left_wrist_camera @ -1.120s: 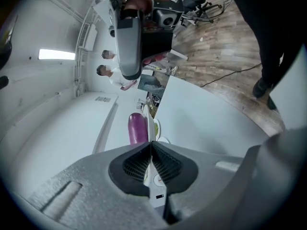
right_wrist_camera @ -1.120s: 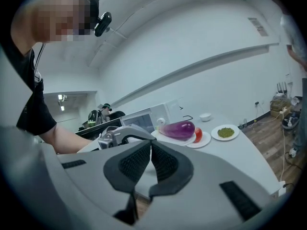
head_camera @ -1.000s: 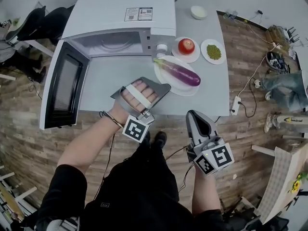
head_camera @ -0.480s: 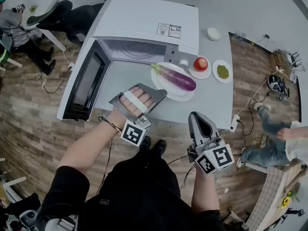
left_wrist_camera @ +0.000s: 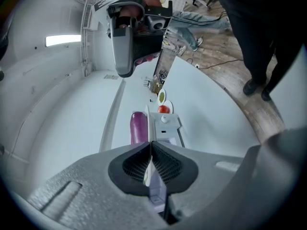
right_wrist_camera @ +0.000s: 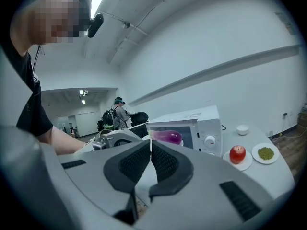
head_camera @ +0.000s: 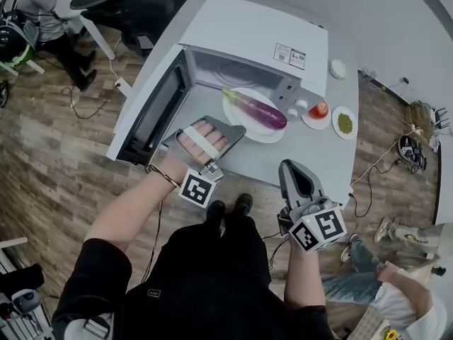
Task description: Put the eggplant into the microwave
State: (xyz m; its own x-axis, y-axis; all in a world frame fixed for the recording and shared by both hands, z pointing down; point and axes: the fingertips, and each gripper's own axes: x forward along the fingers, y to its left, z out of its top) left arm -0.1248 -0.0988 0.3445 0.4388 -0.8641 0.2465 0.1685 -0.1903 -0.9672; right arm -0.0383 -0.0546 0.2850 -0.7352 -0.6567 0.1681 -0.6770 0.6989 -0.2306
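A purple eggplant point(head_camera: 256, 110) lies on a white plate point(head_camera: 233, 115) on the grey table, just in front of the white microwave point(head_camera: 248, 30). The microwave's door point(head_camera: 152, 105) hangs open to the left, showing the cavity point(head_camera: 226, 71). My left gripper point(head_camera: 237, 128) is shut and empty, its tip over the table next to the plate's near edge. My right gripper point(head_camera: 289, 164) is shut and empty at the table's front edge, right of the plate. The left gripper view has the eggplant point(left_wrist_camera: 139, 127) ahead of the left gripper point(left_wrist_camera: 150, 145). The right gripper view shows the eggplant point(right_wrist_camera: 168, 137) beyond the right gripper point(right_wrist_camera: 150, 145).
A red apple point(head_camera: 318, 109) on a saucer, a plate of green bits point(head_camera: 345, 123) and a small white bowl point(head_camera: 338, 69) stand right of the microwave. Office chairs point(head_camera: 141, 6) and a person point(head_camera: 39, 9) are at the far left. Cables run over the wooden floor.
Both grippers have moved forward and a little up, toward the plate and microwave. The head view has swung, so the microwave now sits more centred. Both stay shut.
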